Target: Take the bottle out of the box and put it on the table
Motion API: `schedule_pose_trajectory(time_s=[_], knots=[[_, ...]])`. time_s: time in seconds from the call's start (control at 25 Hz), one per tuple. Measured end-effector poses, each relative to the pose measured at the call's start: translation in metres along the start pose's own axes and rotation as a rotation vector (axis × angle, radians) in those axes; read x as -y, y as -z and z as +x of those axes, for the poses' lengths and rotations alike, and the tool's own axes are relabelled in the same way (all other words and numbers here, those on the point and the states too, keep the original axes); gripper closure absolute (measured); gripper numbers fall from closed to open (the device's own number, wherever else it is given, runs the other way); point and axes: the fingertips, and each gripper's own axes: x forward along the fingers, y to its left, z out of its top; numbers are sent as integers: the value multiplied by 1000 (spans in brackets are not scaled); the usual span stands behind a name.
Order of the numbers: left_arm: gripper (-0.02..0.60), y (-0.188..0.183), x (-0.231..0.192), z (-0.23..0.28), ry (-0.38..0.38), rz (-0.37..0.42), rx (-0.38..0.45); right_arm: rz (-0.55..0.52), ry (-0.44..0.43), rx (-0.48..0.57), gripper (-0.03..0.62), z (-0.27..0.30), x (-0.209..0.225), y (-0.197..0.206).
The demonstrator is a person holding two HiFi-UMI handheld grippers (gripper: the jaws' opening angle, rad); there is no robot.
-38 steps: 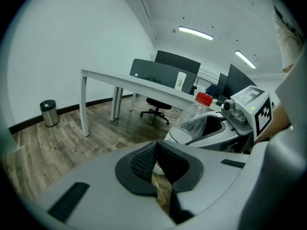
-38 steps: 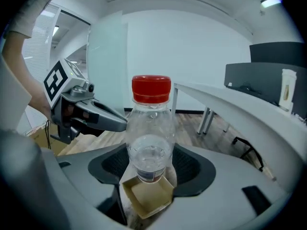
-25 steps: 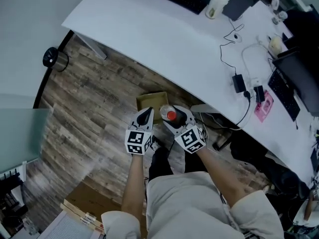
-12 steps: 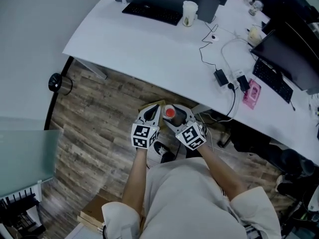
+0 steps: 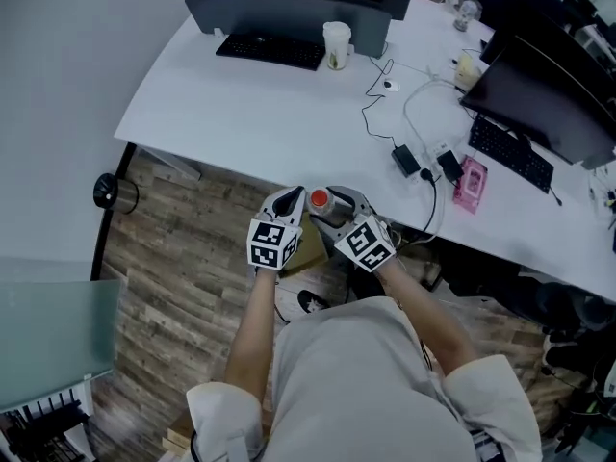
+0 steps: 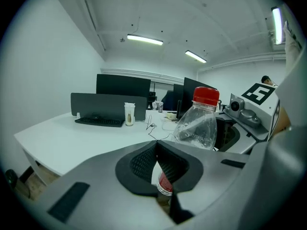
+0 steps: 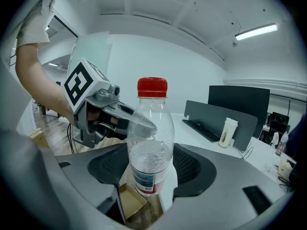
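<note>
Right gripper (image 5: 330, 206) is clamped on the bottle (image 7: 149, 145). Both pads sit on the lower body at the label, and the red cap is up. The bottle is upright, part-filled with water, clear of the box (image 7: 128, 201) and in the air above it. In the head view it sits right at the near edge of the table (image 5: 231, 104).

Left gripper (image 5: 286, 204) has its jaws pressed together on nothing. It sits just beside the bottle, at the bottle's 9 o'clock.

Risks from here:
- The wall is thin plastic, so too much squeeze could buckle it and let the bottle slip or twist. The grip is low with sloshing water above it, so a fast swing could tilt it.
- Releasing at the table edge could send it over onto the floor, so it should go further in, toward 12 o'clock.
- A cable (image 5: 416, 128) and adapters lie at 1–2 o'clock. A base landing on one would leave the bottle unstable.
- The left gripper is close enough to knock it.
</note>
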Motion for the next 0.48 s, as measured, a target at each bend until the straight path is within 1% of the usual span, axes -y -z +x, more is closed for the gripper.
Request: schedule_pose_trajectory(time_s=[0.16,0.28,0.48], knots=[[568,-19,-9,28,31,33,-11,26,23,4,296,6,35,-6],[568,-30,-20,50,44,37,-27,50,40,11,296,15,61,-8],[568,-30,-33,76,53,27,-66,89,46,-5,296,33,86,1]])
